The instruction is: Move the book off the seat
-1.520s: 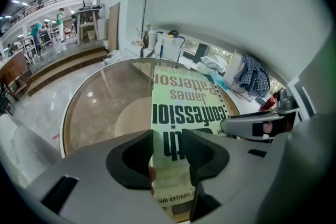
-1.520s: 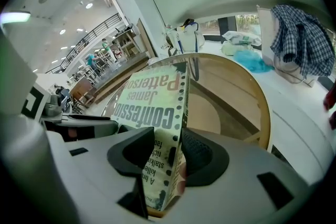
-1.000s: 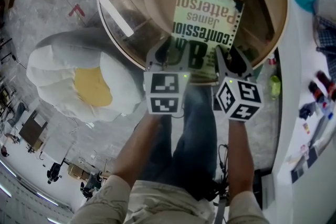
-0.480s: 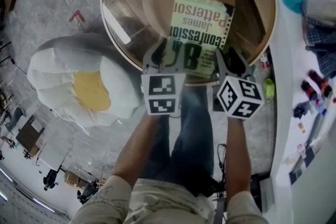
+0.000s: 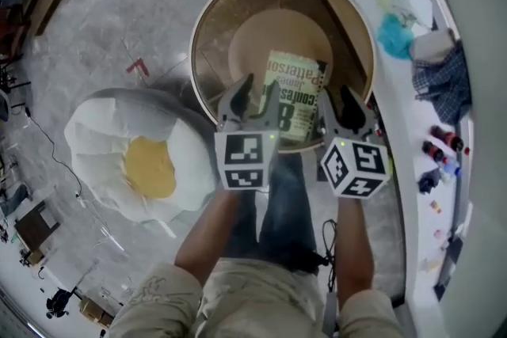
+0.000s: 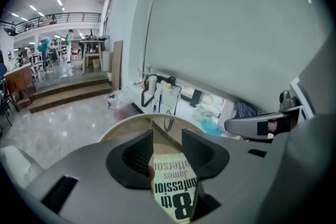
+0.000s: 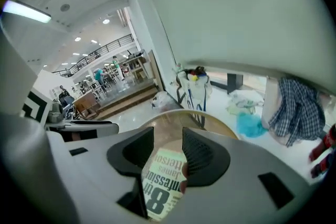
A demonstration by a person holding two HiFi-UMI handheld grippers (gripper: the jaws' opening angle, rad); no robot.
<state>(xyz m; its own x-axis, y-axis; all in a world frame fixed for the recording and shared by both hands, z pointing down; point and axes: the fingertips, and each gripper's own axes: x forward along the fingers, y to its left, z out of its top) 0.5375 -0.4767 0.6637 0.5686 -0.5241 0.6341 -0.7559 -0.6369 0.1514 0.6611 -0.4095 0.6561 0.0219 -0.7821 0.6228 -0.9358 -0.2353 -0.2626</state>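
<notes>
- Now the jaws of the left gripper (image 5: 253, 100) and right gripper (image 5: 339, 107) clamp the book (image 5: 297, 87) over the seat (image 5: 207, 43).
- Uneven pulling could twist it free, dropping it back.

Left of the round tan bowl seat (image 5: 207, 43), grey marble floor (image 5: 119, 4) lies open; a cluttered white counter (image 5: 405, 119) blocks its right side.

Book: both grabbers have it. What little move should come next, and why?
Probably carry the book sideways, out beyond the rim of the seat. The left gripper and the right gripper both clamp its near edge, and it hangs right above the round seat, so it isn't off it yet.
</notes>
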